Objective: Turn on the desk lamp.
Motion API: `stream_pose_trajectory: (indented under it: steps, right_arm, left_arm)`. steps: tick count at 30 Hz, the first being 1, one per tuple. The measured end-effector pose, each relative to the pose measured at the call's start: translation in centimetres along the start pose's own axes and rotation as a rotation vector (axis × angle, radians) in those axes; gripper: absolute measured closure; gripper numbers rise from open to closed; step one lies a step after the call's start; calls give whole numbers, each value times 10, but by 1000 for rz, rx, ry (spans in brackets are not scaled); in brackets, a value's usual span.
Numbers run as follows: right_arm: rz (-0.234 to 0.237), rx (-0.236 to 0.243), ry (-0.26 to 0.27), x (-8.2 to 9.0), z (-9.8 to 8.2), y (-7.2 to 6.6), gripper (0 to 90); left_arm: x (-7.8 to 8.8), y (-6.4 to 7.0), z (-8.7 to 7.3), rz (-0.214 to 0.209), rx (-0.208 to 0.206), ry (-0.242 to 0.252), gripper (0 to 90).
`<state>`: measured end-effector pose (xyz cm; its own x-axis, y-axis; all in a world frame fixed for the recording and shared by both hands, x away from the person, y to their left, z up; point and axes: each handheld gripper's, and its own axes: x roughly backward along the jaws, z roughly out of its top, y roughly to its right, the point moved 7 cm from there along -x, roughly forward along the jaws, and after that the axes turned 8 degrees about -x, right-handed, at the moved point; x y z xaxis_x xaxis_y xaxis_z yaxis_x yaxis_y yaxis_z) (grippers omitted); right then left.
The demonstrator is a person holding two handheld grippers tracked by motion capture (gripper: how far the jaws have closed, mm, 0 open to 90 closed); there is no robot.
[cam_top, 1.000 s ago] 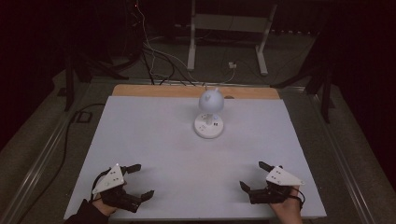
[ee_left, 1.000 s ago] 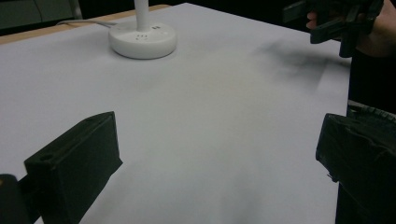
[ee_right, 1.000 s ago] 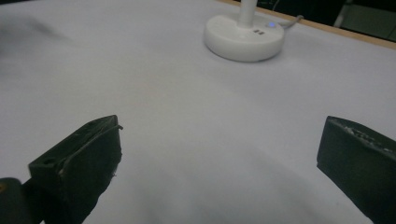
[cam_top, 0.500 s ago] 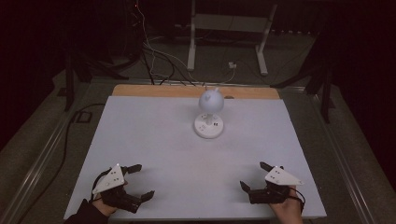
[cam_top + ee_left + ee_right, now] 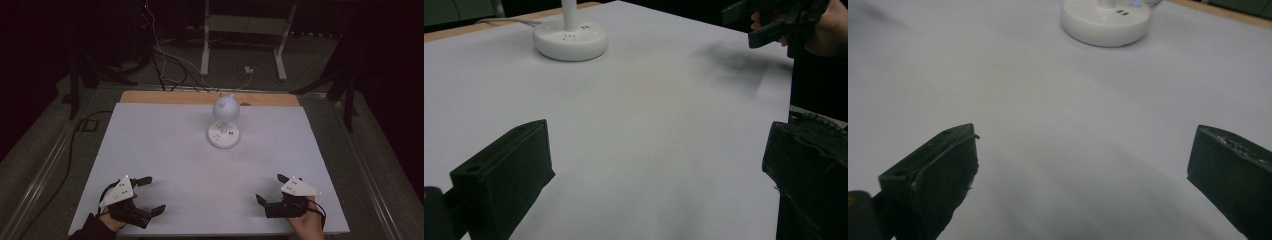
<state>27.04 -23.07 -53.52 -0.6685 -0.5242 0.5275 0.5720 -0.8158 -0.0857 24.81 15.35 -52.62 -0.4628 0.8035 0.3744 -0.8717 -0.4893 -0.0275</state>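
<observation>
Wide white table (image 5: 165,150), and standing well back on it, near the wooden far edge and a little right of centre, is the small white lamp (image 5: 223,122): round base flat on the surface, a thin stem rising straight up, a rounded head on top. Its long axis runs vertical; the head seems to face the person's side, though that is hard to tell from above. In the right gripper view a small blue light shows on the base (image 5: 1105,22).

Down at the near edge, the left gripper (image 5: 148,195) rests with jaws spread wide, nothing between them. The right gripper (image 5: 271,189) sits at the near right, jaws likewise wide apart and empty. Both are well apart from the lamp.

The risk, as I judge it: that lamp looks top-heavy on a slim stem. A reach that catches the head or stem from the side could tip it over, and a pinch on the smooth rounded head could slip.
</observation>
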Motion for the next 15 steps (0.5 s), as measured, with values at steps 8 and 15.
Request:
stream_pose_trajectory:
  steps: [8,15]
  right_arm:
    - [33,-50,-19,5,16,-6,0]
    - [38,-43,-18,9,31,-11,0]
  left_arm:
    - [0,-1,0,4,5,5,3]
    - [0,0,1,2,5,5,3]
